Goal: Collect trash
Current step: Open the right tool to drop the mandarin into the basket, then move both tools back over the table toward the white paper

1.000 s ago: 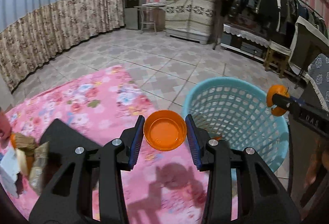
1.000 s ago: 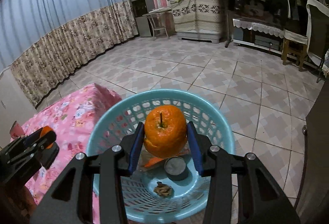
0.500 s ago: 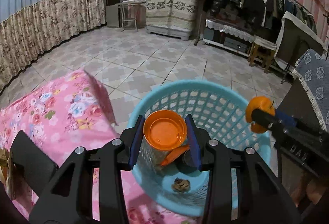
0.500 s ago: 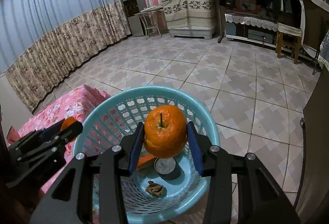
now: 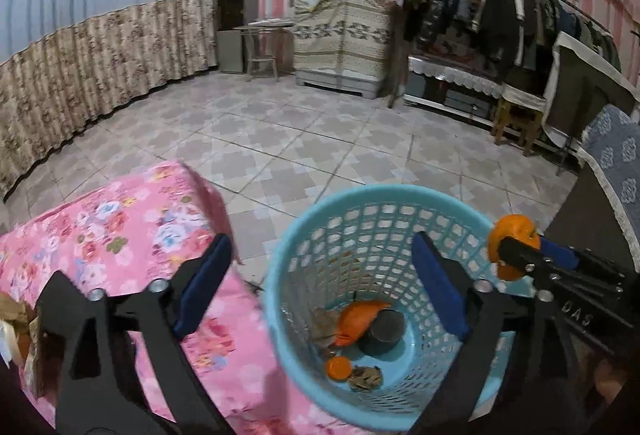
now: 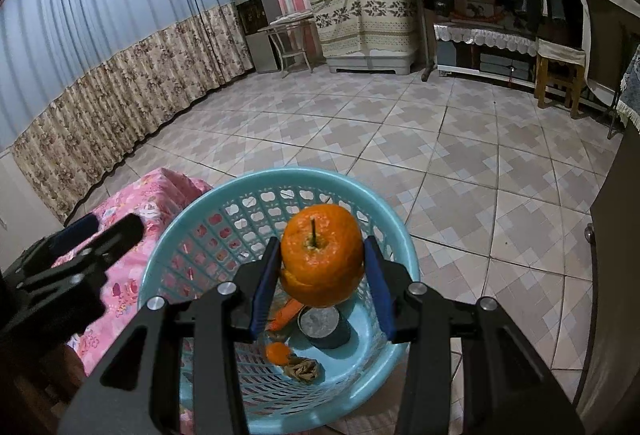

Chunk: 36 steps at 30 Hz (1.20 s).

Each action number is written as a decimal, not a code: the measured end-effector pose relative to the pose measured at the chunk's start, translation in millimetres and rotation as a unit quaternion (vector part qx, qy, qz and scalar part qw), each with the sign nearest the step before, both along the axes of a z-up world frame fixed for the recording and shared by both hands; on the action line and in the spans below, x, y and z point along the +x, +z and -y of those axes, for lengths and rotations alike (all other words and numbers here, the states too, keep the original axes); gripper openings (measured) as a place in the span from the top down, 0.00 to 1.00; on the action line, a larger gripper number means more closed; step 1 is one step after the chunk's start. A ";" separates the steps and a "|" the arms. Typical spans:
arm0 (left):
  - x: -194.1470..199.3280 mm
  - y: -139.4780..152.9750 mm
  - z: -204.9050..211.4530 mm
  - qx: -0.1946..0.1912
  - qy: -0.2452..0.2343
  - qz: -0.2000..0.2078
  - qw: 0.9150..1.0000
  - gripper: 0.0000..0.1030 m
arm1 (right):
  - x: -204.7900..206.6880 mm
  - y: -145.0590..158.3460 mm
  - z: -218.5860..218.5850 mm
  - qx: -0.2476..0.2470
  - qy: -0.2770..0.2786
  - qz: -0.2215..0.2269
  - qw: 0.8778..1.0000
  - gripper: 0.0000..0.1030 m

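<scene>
Opening above the blue basket (image 5: 384,203), the left hand-held gripper (image 5: 320,287) has nothing between its wide jaws. Inside the basket lie an orange lid (image 5: 338,368), a dark can (image 5: 386,325), orange peel (image 5: 360,317) and crumpled brown scraps (image 5: 365,376). The right hand-held gripper (image 6: 322,271) clamps an orange (image 6: 320,255) over the basket's rim, beside the pink floral worktop (image 5: 120,219).

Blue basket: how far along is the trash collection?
Done: the blue basket already holds an orange cap, a tin, peel and scraps. In hand: the right gripper clamps an orange peel above it; the left gripper is opening, empty. Left: wrappers on the pink cloth.
</scene>
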State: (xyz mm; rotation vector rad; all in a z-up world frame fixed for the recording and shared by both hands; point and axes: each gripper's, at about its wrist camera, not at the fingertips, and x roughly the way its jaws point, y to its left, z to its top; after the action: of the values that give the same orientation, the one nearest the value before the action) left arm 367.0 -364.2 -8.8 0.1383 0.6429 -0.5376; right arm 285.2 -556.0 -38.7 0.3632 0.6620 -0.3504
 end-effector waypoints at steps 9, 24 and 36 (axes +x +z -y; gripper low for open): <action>13.5 -1.7 -34.4 0.007 0.043 -0.001 0.999 0.07 | 6.1 0.0 -10.6 -0.019 0.008 -0.003 1.000 0.59; 15.3 7.0 -53.0 0.020 0.064 0.023 0.997 0.05 | 13.4 -0.5 -11.4 -0.027 -0.010 -0.020 0.999 0.22; 6.3 12.7 -102.5 0.028 0.095 0.030 0.995 0.05 | 22.4 6.5 -32.2 -0.048 0.000 -0.021 0.999 0.19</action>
State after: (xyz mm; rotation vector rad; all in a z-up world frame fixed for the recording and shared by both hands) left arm 373.2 -261.7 3.9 0.1435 0.6057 -0.3312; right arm 307.6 -523.8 -32.2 0.2648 0.6840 -0.3894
